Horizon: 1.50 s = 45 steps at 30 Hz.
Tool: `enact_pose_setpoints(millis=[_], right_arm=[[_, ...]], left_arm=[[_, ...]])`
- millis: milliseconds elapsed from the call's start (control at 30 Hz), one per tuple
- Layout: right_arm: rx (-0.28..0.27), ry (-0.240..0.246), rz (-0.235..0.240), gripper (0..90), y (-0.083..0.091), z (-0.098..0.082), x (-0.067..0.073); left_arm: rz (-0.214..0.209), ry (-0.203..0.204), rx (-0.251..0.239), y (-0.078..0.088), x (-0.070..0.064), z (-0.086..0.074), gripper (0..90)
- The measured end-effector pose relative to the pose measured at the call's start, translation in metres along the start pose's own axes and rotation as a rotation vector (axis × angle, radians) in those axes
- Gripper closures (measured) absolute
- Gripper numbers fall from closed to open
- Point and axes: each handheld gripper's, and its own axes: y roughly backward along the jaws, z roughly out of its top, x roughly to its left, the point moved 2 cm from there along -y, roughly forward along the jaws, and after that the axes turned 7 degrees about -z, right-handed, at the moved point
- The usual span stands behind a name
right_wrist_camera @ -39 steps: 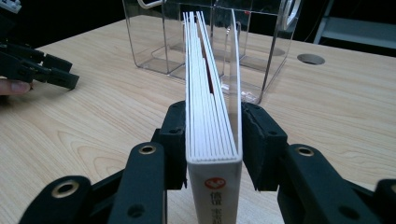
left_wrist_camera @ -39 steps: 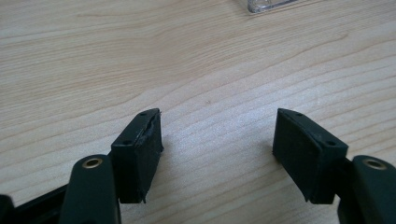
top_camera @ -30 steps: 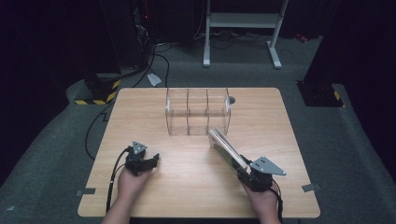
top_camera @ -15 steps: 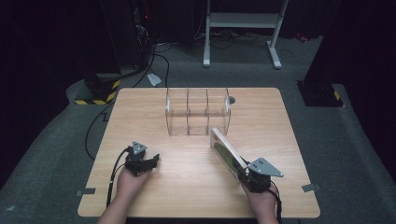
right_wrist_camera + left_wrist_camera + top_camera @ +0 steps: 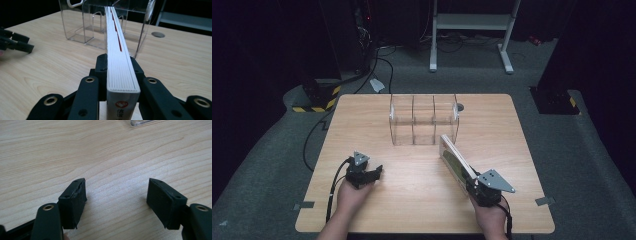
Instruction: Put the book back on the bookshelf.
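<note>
Right gripper (image 5: 472, 181) clamped on book (image 5: 455, 161), clear rack (image 5: 424, 120) just beyond.

The left gripper (image 5: 374, 172) is a compact black plastic device with a small grey three-cornered plate on top and a black cable looping back from it along the forearm. In its own view its two jaws are blocky black pads with small screw holes in their faces; the inner edge of one pad looks frayed. Black link arms behind the jaws carry brass-coloured rivets. The right gripper (image 5: 473, 184) is the same black build, with a larger grey three-cornered plate dotted with small holes, brass-ringed pivots on its linkage bars and a black cable. Both forearms are bare, with no sleeves showing.
</note>
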Motion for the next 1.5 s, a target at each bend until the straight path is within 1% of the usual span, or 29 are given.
enact_pose_setpoints(millis=[100, 167, 333, 433, 533, 633, 700, 767, 867, 933, 1167, 1267, 1367, 1500], right_arm=[[-0.023, 0.000, -0.018, 75.9, 0.001, 0.007, -0.001], [-0.024, -0.003, -0.032, 75.9, -0.001, 0.011, -0.001], [-0.032, -0.014, -0.058, 75.9, -0.010, 0.020, -0.002], [-0.044, -0.012, -0.085, 75.9, -0.017, 0.029, -0.002], [-0.057, -0.017, -0.105, 75.9, -0.027, 0.037, -0.002], [-0.065, -0.010, -0.130, 75.9, -0.038, 0.045, -0.001], [-0.063, -0.014, -0.138, 75.9, -0.046, 0.050, 0.000], [-0.060, -0.004, -0.151, 75.9, -0.055, 0.054, 0.001], [-0.056, -0.013, -0.164, 75.8, -0.068, 0.059, 0.003], [-0.053, -0.007, -0.174, 75.9, -0.077, 0.063, 0.005], [-0.034, -0.013, -0.201, 75.8, -0.106, 0.068, 0.009], [-0.033, -0.023, -0.213, 75.9, -0.114, 0.069, 0.009], [-0.022, -0.017, -0.224, 75.8, -0.123, 0.069, 0.010], [-0.018, -0.022, -0.237, 75.8, -0.131, 0.068, 0.011]], left_arm=[[0.000, 0.000, 0.000, 0.000, 0.000, 0.000, 31.9], [0.000, 0.003, -0.003, 0.000, 0.000, 0.000, 31.9], [-0.001, 0.003, -0.004, 0.000, 0.000, 0.000, 31.9], [-0.001, 0.003, -0.004, 0.000, 0.000, 0.000, 32.1], [-0.005, -0.006, -0.002, 0.000, 0.000, 0.000, 32.2], [-0.006, -0.008, -0.001, 0.000, 0.000, 0.001, 32.3], [-0.006, -0.008, -0.002, -0.001, 0.000, 0.001, 32.3], [-0.007, -0.008, -0.001, 0.000, 0.000, 0.001, 32.3], [-0.007, -0.008, -0.001, 0.000, 0.000, 0.001, 32.3], [-0.006, -0.008, -0.002, 0.000, 0.000, 0.001, 32.4], [-0.007, -0.009, -0.002, 0.000, 0.000, 0.001, 32.7], [-0.006, -0.010, -0.003, 0.000, 0.000, 0.000, 32.9], [-0.007, -0.011, -0.002, 0.000, 0.000, 0.001, 33.0], [-0.008, -0.013, -0.002, 0.000, 0.000, 0.001, 33.1]])
